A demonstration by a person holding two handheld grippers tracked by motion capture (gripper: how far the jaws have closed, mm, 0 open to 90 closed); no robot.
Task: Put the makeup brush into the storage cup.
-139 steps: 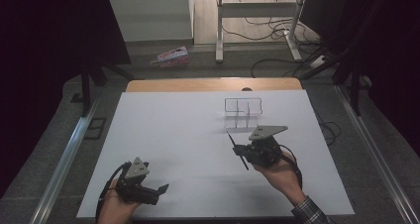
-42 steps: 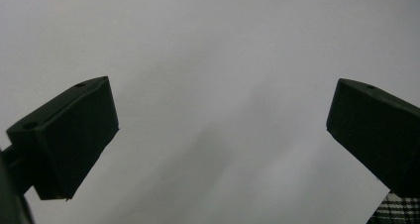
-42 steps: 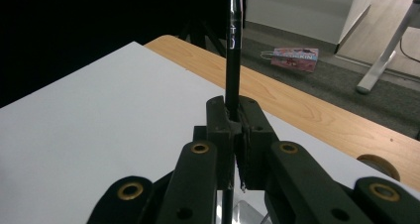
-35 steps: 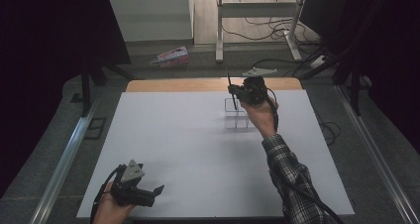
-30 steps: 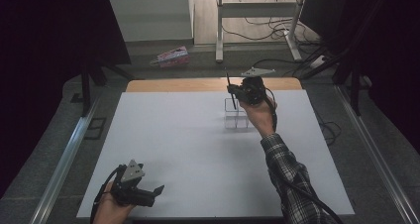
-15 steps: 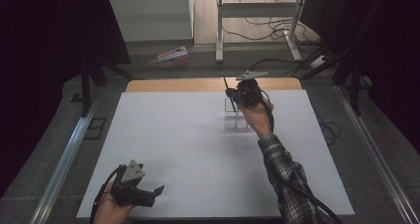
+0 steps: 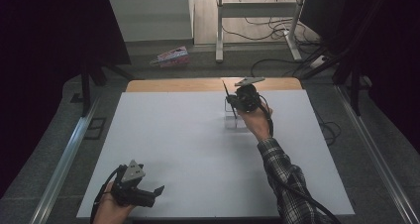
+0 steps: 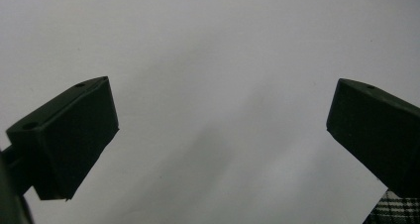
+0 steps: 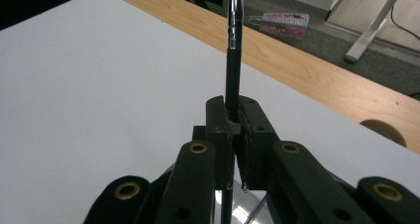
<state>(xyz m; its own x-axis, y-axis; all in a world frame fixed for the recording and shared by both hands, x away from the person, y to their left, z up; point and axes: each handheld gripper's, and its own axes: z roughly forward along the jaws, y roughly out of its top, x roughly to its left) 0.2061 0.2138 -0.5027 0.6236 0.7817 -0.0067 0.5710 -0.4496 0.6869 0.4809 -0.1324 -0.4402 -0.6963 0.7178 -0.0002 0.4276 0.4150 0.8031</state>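
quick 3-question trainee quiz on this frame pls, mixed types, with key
1. True or false: the right gripper holds a black pen.
2. The left gripper has its jaws: A) apart with nothing between them, B) shut on the pen, C) shut on a cable?
3. What clear thing stands on the white board under the right gripper?

Key: 1 true; 2 A; 3 a clear holder.
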